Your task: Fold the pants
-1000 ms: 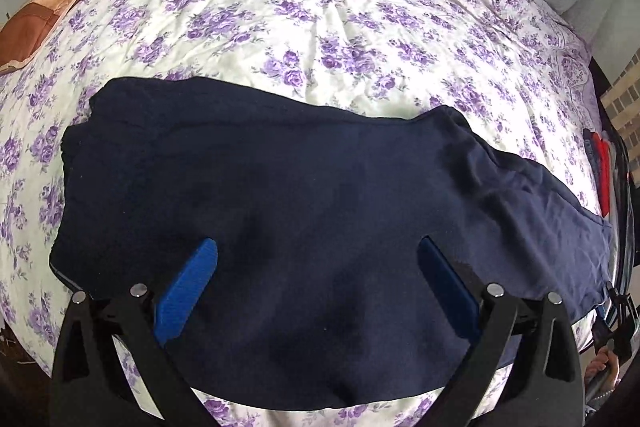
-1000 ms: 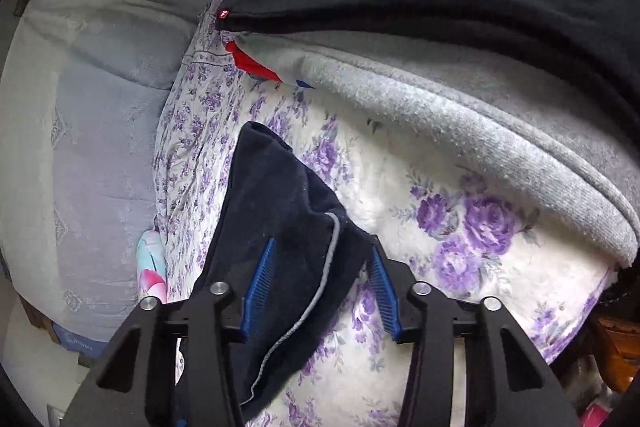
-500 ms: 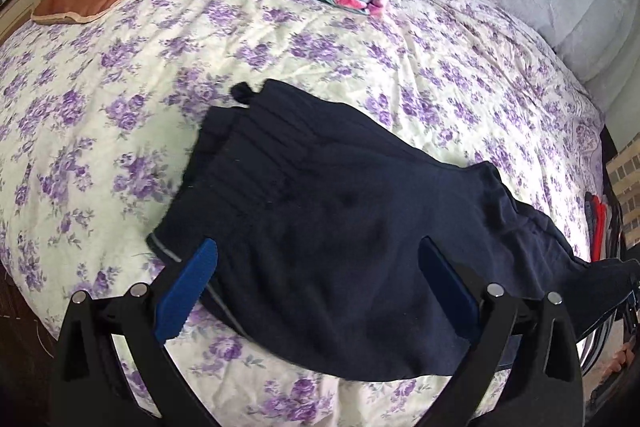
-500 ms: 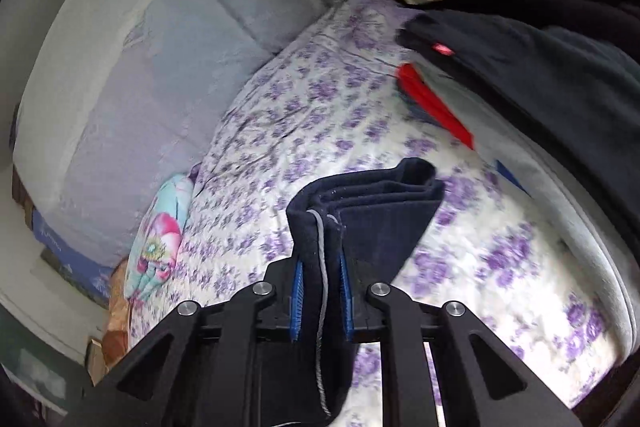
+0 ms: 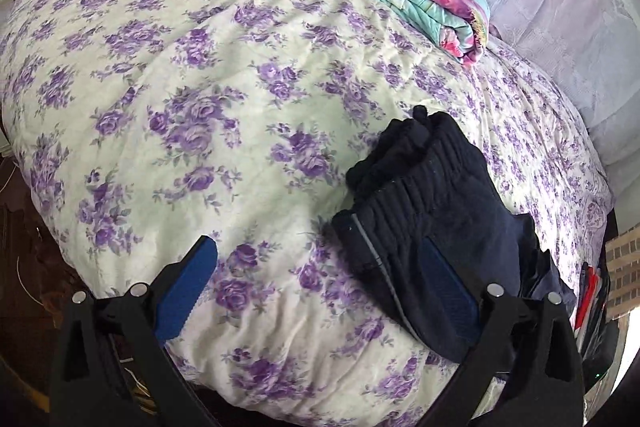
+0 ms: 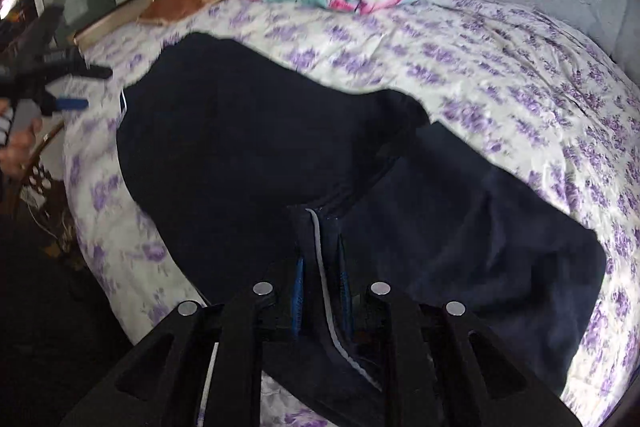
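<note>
Your right tool (image 6: pixel 320 291) has just clamped its pads on the hem of the dark navy pants (image 6: pixel 248 147), which lie doubled over on the flowered bed (image 6: pixel 500 67), grey piping showing along the pinched edge. Your left tool (image 5: pixel 320 291) stands wide open and empty, one pad over the bunched waistband (image 5: pixel 420 183).
</note>
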`<state>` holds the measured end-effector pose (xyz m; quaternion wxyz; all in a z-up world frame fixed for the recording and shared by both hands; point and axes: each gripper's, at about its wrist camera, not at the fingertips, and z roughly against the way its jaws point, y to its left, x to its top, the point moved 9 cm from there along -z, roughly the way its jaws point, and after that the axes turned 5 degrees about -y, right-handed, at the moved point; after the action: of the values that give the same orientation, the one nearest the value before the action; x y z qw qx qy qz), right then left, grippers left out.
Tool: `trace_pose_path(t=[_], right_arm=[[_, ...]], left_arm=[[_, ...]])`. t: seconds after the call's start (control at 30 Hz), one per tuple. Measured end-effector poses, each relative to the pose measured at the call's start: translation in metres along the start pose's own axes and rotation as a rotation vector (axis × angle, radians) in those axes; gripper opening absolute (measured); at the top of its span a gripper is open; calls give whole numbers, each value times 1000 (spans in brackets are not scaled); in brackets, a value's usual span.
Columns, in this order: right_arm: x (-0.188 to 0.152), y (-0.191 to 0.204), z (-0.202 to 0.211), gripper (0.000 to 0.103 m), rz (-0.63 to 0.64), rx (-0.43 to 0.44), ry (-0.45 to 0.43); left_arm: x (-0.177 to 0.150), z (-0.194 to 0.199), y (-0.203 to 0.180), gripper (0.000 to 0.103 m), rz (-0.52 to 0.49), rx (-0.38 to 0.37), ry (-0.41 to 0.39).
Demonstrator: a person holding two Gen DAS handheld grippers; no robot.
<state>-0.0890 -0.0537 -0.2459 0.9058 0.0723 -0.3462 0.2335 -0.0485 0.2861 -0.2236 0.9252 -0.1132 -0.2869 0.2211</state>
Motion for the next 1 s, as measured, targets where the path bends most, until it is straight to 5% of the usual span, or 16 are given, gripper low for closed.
trace_pose_path(t=[0.2,0.3,0.43,0.53,0.63,0.73,0.83,1.0], right_arm=[[29,1,31,15,-29,25,-87],[8,13,1,17,29,62,40],[1,22,-1,40,19,156,71],[28,15,37,42,-84,253,-37],[48,-18,47,42,-136,141,-106],[50,-51,13,42,-205,11,-59],[31,-61,-36,46,-223,-28,90],[35,-61,-25,51,-227,-1,76]], left_arm=[[-13,-1,6,98,23,2,17],[-18,-3,0,98,23,-7,22],[-26,-5,-13,98,-6,-12,37],[-26,-1,-20,98,-44,0,20],[-27,-2,-22,98,-23,-7,26],[-29,-7,-23,98,8,-22,46],[-31,-14,-29,98,4,-35,64],[-30,-30,-36,98,-4,-41,84]])
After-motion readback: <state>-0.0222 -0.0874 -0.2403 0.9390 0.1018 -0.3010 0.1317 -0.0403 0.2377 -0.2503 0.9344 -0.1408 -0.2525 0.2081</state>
